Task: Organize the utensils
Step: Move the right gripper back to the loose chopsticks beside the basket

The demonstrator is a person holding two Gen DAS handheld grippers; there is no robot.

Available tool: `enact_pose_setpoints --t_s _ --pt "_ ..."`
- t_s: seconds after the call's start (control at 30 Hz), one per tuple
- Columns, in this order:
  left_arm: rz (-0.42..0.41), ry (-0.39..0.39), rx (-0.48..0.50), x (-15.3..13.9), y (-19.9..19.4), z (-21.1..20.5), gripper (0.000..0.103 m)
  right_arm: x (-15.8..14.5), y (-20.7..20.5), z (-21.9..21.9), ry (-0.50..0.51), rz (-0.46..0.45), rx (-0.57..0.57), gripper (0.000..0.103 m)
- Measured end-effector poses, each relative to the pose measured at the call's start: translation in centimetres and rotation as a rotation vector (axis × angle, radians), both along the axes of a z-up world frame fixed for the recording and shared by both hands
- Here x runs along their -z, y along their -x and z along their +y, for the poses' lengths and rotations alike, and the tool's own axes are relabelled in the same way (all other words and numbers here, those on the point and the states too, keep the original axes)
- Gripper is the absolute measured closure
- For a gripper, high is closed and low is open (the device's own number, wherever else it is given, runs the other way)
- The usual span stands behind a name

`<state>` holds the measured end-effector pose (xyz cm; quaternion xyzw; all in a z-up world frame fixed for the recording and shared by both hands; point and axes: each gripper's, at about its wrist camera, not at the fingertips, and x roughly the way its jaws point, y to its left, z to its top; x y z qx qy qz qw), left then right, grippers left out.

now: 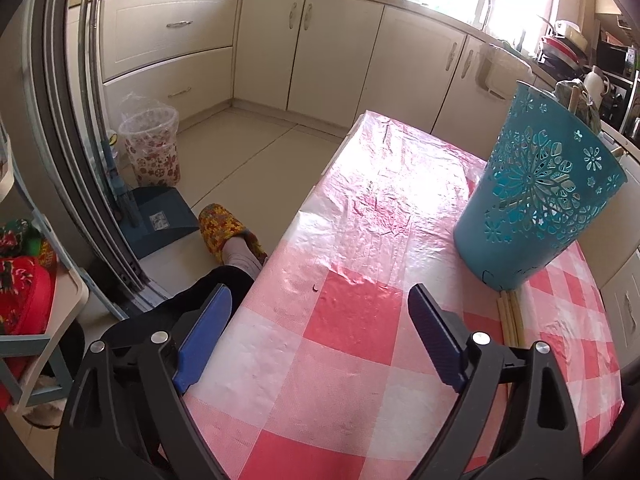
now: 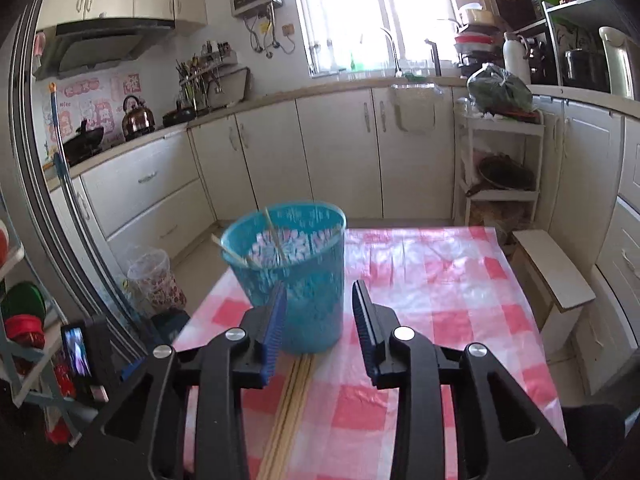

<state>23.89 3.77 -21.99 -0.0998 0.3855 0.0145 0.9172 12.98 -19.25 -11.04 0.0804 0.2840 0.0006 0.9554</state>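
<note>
A teal cut-out plastic basket (image 1: pixel 536 200) stands on the red-and-white checked tablecloth (image 1: pixel 348 320). In the right wrist view the basket (image 2: pixel 296 272) holds a few wooden chopsticks (image 2: pixel 272 236) that lean against its rim. More chopsticks (image 2: pixel 290 400) lie flat in a bundle on the cloth just in front of the basket, and they also show in the left wrist view as chopsticks (image 1: pixel 510 316). My right gripper (image 2: pixel 320 286) hovers above that bundle and points at the basket, open, with nothing between its pads. My left gripper (image 1: pixel 320 296) is wide open over bare cloth, to the left of the basket.
A flowered waste bin (image 1: pixel 154 148) and a blue dustpan (image 1: pixel 160 220) stand on the floor left of the table. A person's foot in a patterned slipper (image 1: pixel 228 232) rests by the table edge. A white shelf cart (image 2: pixel 500 160) and a cardboard box (image 2: pixel 556 268) stand at the right.
</note>
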Motion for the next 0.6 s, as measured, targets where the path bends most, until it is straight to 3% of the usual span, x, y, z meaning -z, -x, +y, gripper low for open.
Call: enact_pose_setpoints --t_s 0.2,0.6 --pt "0.003 -0.02 0.002 -0.4 1.3 -0.3 0.017 5.0 -0.5 -0.3 -0.049 0.172 -0.015 0.069" --pt "0.01 -0.027 0.009 -0.9 2.4 -0.4 0.016 7.1 0.7 1.0 -0.052 0.232 -0.05 0.069"
